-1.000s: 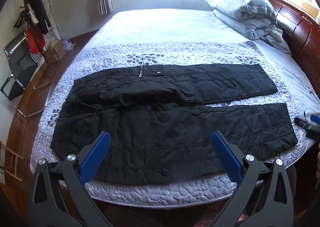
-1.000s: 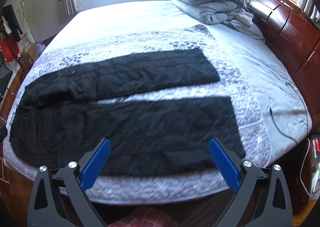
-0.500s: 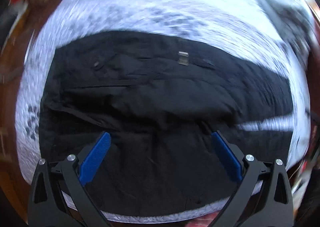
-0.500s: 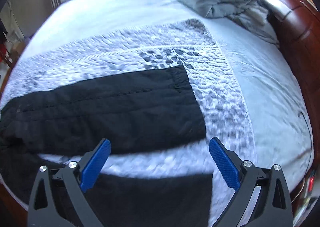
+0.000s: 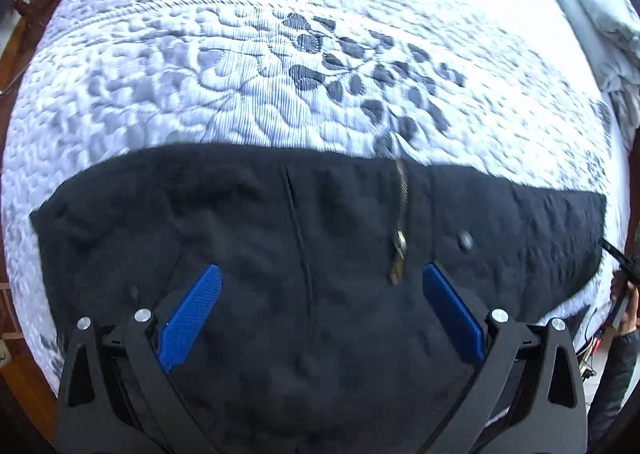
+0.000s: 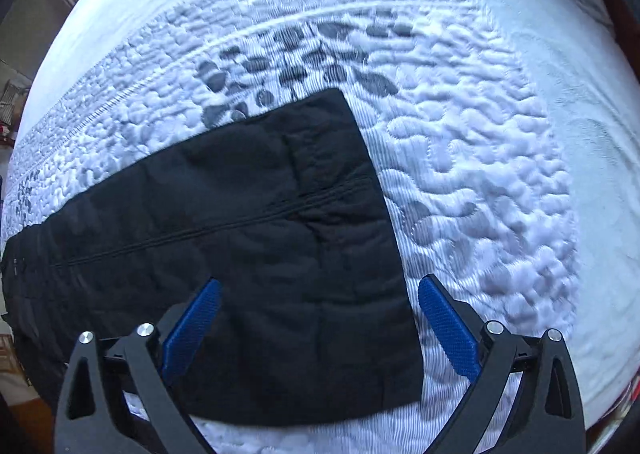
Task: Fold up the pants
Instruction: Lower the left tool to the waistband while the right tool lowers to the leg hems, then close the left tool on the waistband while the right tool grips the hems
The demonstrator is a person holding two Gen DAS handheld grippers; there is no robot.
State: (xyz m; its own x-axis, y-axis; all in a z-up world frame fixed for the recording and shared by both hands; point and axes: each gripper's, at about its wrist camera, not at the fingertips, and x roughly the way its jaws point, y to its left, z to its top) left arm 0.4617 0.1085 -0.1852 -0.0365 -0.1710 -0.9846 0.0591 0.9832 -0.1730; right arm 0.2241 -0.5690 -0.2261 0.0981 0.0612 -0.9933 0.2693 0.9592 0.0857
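Black quilted pants (image 5: 320,254) lie flat on puckered bedspread (image 5: 280,74); both grippers' jaws spread.

Pants (image 5: 248,238): black matt cloth, quilted stitching, soft creases. Zipper (image 5: 400,222): dull metal teeth and pull. Snap button (image 5: 465,240): small, smooth, dark. Bedspread (image 5: 280,66): white-grey quilted cloth, puffy ribbed texture. Left gripper (image 5: 320,298): matt black plastic frame, blue finely textured pads (image 5: 188,324), shiny metal screws. Right gripper (image 6: 318,310): same finish. Bed frame (image 5: 16,38): glossy brown wood.
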